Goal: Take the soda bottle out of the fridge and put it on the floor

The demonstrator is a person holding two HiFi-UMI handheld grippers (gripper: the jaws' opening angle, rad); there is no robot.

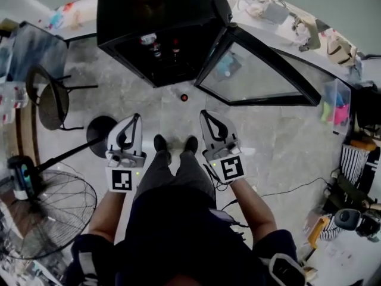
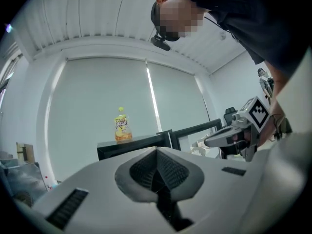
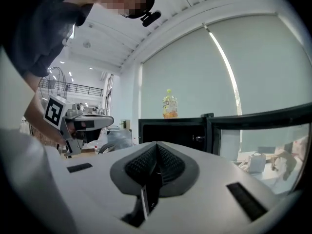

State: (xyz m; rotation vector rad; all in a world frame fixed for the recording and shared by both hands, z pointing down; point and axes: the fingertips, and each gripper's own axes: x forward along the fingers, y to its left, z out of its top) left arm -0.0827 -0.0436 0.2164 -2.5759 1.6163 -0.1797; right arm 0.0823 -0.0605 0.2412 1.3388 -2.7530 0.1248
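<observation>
Red-capped and tiny from above, what is probably the soda bottle (image 1: 184, 98) stands on the floor (image 1: 149, 109) before the open fridge (image 1: 161, 16). That would explain why the left gripper (image 1: 134, 123) and right gripper (image 1: 207, 119) are both clenched on nothing, level and clear of it.

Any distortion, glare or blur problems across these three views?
Head view: fisheye bending at the edges, even light, fridge interior dark. Left gripper view: strong barrel distortion, black corners, pale bright blinds, yellow bottle small but legible. Right gripper view: same curvature and vignette; no motion blur evident.
</observation>
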